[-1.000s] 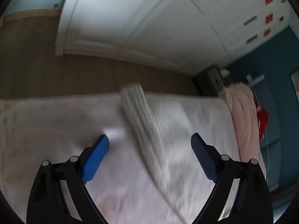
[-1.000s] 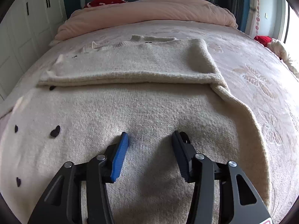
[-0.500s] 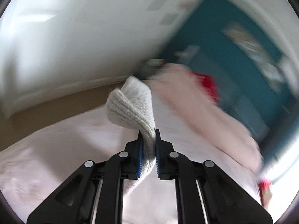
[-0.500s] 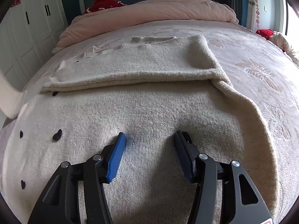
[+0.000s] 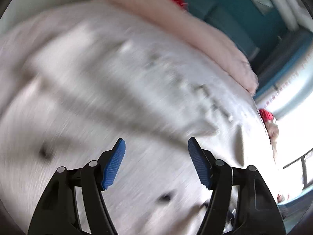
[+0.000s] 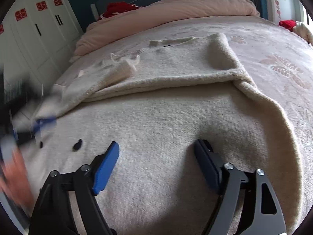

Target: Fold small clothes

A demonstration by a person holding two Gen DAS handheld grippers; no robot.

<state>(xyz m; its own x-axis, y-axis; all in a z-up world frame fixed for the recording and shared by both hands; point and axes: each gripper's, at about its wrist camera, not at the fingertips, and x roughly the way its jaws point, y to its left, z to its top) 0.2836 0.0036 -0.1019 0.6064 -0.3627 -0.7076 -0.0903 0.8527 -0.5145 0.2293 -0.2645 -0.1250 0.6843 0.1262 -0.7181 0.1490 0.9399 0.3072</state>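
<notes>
Right gripper (image 6: pixel 156 152), black frame with blue ribbed pads: jaws spread wide, nothing between them, tips low over the cream knitted sweater (image 6: pixel 166 117) with small black heart marks. Ahead of it: sweater's folded-over upper part, one ribbed cuff (image 6: pixel 125 68) lying on top. Underneath: pale pink patterned bedspread (image 6: pixel 273 49). Beyond: peach duvet (image 6: pixel 176 5). Left gripper (image 5: pixel 156 148): jaws apart, empty, above the same sweater (image 5: pixel 117 78), view blurred.
</notes>
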